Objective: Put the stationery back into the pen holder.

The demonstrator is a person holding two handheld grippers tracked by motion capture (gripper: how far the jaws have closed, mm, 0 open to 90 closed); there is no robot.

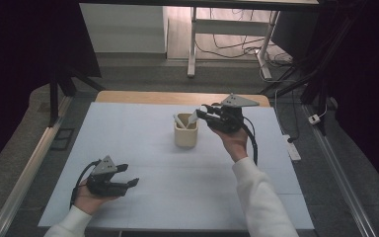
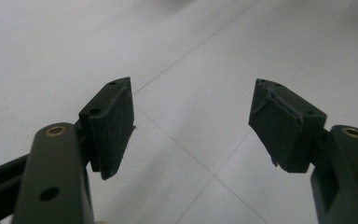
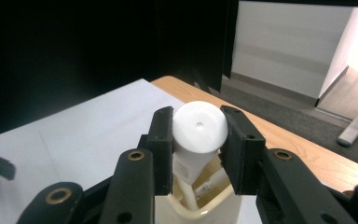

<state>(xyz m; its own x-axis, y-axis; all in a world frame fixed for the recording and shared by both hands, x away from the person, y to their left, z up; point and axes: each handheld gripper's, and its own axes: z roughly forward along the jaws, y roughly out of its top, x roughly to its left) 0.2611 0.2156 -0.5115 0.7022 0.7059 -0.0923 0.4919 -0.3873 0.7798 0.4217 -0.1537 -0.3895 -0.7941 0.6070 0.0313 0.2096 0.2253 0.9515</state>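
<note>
Fingers (image 3: 163, 149) of the right gripper (image 3: 198, 140) clamp a white tube (image 3: 199, 128) over the cream cup (image 1: 186, 132); left gripper (image 2: 191, 126) gapes empty. The cap probably could slip, tipping the cup.

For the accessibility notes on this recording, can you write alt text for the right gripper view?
The right gripper is shut on a white tube by its round cap, just above a cream holder that has another white item inside. Beyond lie the pale table cover, a wooden table edge and a dark backdrop.
</note>
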